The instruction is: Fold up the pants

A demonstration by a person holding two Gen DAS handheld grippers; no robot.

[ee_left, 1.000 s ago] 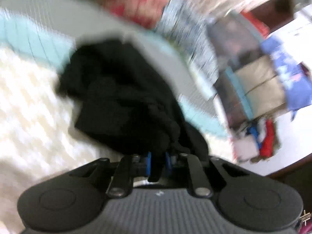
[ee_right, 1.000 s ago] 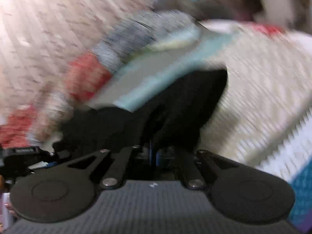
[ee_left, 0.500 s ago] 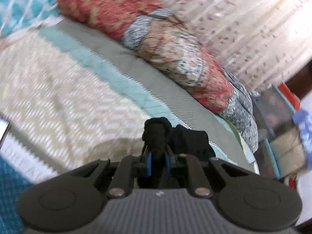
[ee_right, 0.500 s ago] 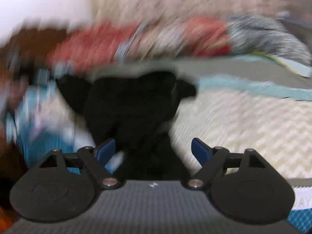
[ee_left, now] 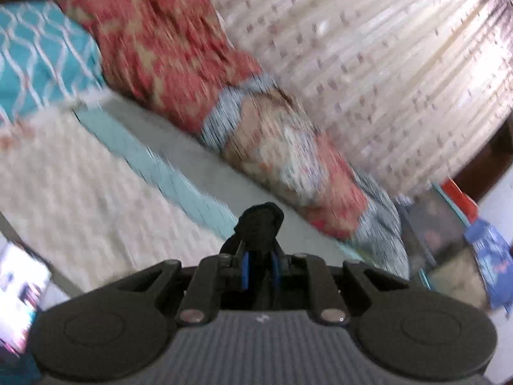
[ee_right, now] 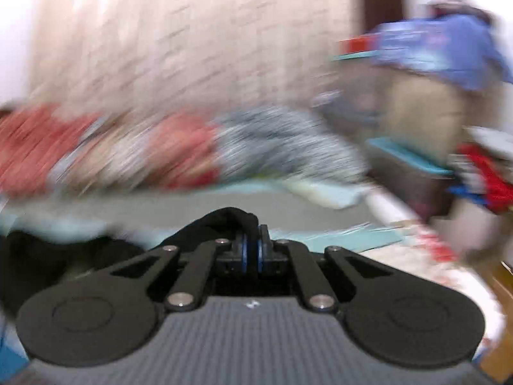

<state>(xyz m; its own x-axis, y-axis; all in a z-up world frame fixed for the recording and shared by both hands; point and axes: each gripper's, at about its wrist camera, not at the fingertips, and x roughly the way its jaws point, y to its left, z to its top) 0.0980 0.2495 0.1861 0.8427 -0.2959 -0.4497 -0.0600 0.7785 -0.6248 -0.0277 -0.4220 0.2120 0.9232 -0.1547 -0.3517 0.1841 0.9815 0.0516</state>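
pants [ee_left: 260, 221] pinched by both grippers | quilt [ee_left: 179, 64] behind | curtain [ee_left: 368, 48] beyond

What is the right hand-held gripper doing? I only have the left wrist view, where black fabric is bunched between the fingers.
Observer: The right hand-held gripper is shut on the black pants too.
Operator: Does the cloth hang anywhere else?
Observer: It trails off to that gripper's left, a dark mass low in the right wrist view.
Operator: What lies ahead of it?
Observer: A blurred red and grey quilt along the bed's far side, with a patterned curtain behind.
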